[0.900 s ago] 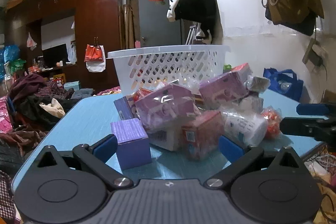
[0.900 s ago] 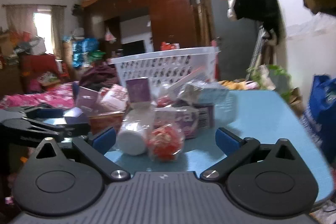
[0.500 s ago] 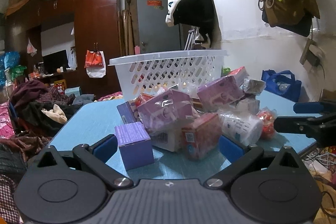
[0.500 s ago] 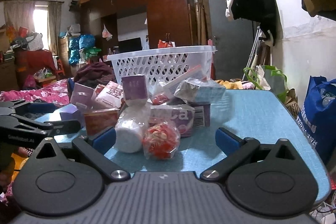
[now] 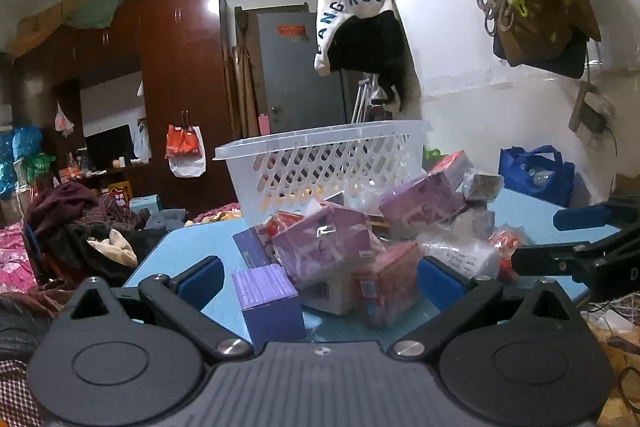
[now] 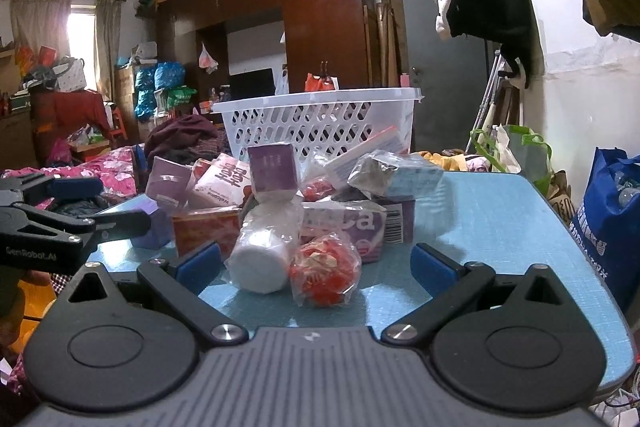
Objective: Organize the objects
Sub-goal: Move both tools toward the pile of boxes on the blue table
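A heap of packaged goods lies on a blue table (image 5: 192, 259) in front of a white lattice basket (image 5: 328, 163). In the left wrist view a purple box (image 5: 268, 301) sits nearest, with a pink wrapped pack (image 5: 324, 247) and a red box (image 5: 386, 285) behind it. My left gripper (image 5: 318, 279) is open and empty, its blue pads flanking the heap's near edge. In the right wrist view a white wrapped roll (image 6: 266, 251) and a red bagged item (image 6: 324, 269) lie nearest. My right gripper (image 6: 316, 263) is open and empty around them, without touching.
The basket (image 6: 320, 119) stands at the table's far side. Each gripper shows in the other's view, the right one (image 5: 580, 255) and the left one (image 6: 60, 215). A blue bag (image 6: 612, 203) sits right of the table. Clothes pile at the left.
Both grippers have pulled back slightly and tilted up, so the heap sits lower in view. Nothing was grasped; the objects have not moved.
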Action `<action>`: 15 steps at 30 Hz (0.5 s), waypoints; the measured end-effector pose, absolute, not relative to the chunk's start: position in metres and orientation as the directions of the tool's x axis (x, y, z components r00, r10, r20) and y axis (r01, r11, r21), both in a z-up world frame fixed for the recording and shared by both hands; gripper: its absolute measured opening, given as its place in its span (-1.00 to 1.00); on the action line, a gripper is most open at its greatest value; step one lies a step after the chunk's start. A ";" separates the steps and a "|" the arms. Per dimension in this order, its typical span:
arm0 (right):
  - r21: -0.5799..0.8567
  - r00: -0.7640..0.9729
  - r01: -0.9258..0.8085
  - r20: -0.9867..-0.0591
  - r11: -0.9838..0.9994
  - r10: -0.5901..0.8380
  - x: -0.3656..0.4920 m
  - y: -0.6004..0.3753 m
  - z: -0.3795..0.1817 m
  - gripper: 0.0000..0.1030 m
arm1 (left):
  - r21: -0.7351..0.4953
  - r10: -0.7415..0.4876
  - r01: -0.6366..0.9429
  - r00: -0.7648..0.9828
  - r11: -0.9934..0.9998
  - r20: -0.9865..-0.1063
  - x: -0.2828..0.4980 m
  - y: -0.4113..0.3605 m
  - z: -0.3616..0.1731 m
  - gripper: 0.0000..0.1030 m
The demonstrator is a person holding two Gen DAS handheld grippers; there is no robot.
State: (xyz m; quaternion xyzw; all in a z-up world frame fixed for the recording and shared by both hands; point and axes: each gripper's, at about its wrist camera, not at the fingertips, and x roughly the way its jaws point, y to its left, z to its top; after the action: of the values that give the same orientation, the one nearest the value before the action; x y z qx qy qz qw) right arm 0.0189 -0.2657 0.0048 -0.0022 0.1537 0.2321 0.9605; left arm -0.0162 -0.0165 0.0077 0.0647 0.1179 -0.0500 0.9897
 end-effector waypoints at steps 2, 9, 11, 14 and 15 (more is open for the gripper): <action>0.069 0.845 -0.445 -0.298 0.893 0.444 0.019 -0.266 0.005 1.00 | 0.105 -0.092 0.118 0.969 0.987 -0.229 -0.015 -0.014 0.008 1.00; 0.064 0.845 -0.444 -0.303 0.894 0.441 0.018 -0.264 0.005 1.00 | 0.059 -0.091 0.111 0.959 0.992 -0.270 -0.007 -0.006 0.006 1.00; 0.063 0.845 -0.442 -0.306 0.895 0.439 0.018 -0.264 0.005 1.00 | 0.048 -0.090 0.108 0.956 0.993 -0.281 -0.005 -0.003 0.006 1.00; 0.064 0.847 -0.435 -0.309 0.898 0.432 0.019 -0.264 0.005 1.00 | 0.068 -0.080 0.103 0.958 0.992 -0.277 -0.006 -0.005 0.007 1.00; 0.064 0.848 -0.433 -0.310 0.899 0.430 0.019 -0.264 0.005 1.00 | 0.072 -0.081 0.105 0.957 0.992 -0.278 -0.006 -0.006 0.007 1.00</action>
State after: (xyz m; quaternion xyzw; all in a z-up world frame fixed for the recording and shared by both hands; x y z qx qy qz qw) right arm 0.0188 -0.2640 0.0054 -0.0042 0.1602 0.2246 0.9612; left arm -0.0058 -0.0055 0.0067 0.0432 0.1385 -0.0472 0.9883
